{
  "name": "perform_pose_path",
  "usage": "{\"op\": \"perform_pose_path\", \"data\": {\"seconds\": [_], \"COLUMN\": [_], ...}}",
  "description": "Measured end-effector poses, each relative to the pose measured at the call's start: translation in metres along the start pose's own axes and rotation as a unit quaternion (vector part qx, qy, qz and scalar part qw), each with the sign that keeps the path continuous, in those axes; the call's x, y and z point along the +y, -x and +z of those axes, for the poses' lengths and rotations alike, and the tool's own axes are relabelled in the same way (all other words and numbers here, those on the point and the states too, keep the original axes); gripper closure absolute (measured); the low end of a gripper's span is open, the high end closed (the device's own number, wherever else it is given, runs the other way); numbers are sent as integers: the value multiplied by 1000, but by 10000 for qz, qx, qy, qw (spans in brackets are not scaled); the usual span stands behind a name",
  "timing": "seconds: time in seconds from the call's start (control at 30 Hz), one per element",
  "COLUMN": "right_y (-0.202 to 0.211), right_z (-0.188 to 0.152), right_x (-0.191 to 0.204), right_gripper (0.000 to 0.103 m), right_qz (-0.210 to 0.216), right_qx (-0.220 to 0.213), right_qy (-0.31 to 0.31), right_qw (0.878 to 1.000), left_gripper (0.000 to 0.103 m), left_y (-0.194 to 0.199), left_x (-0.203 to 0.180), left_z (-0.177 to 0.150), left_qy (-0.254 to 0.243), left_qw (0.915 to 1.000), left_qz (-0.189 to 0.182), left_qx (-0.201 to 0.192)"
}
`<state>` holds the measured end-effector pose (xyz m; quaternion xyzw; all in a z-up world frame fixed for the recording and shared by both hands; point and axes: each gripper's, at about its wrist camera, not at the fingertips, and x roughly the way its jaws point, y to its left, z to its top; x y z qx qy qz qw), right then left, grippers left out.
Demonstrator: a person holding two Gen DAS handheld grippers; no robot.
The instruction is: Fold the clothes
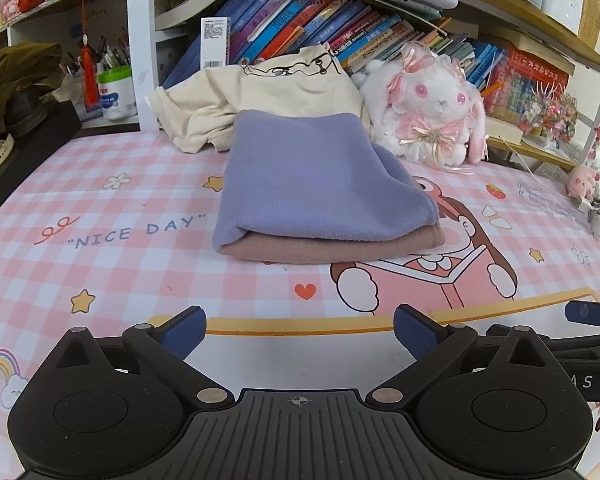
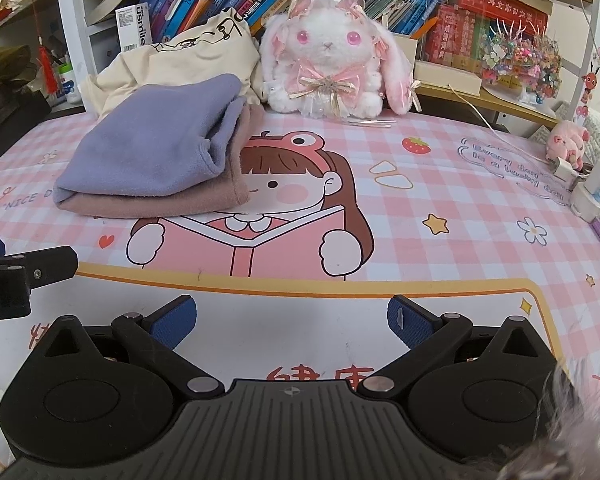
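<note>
While both grippers hang back low in the frame, nothing is in hand: the left gripper [image 1: 299,330] has its fingers spread wide and empty over the mat [image 1: 112,280], and the right gripper [image 2: 292,320] is just the same, splayed and empty. Centre frame in the left view sits the folded stack [image 1: 324,196], a lilac cloth [image 1: 316,180] laid on a pink cloth [image 1: 340,246], neat and squared; in the right view it lies at middle left. Behind it, toward the top of the frame, a cream shirt [image 1: 268,96] is heaped and rumpled against the books [image 1: 300,20], touching the stack's far edge, with the plush rabbit [image 2: 328,60] just beside it. That shirt looks like the one not yet folded. It should be light, limp and floppy, no stiffness at all, so it will sag and drag if lifted by one point. I'd pinch it at two spread points along a hem or the shoulders, one gripper each, and draw it clear of the stack before flattening it.
</note>
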<state>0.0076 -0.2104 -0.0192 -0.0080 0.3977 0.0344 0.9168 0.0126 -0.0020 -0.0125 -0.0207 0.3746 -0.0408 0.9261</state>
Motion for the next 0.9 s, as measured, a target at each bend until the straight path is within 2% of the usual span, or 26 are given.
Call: {"op": "perform_pose_path", "data": {"seconds": [0.17,0.37,0.63,0.9], "right_y": [-1,-3,-5,-7], "right_z": [0,0,-1,-2], "right_x": [0,-2,-4,-2], "right_gripper": [0,0,0,0], "right_qz": [15,22,27,30], "right_qx": [33,94,182,240], "right_qy": [-26,-85,-169,-149], "right_qw": [10000,9999,9997,9996], "left_gripper": [2,2,1,1], "left_y": [0,-3,-6,-7], "left_x": [0,2,1,2], "left_z": [0,1,-2,-2], "left_qy": [-17,68,40,14], "left_qw": [10000,9999,9981,9990], "left_qz": [52,-69,-569,-412], "left_qx": [-7,93,214,160]}}
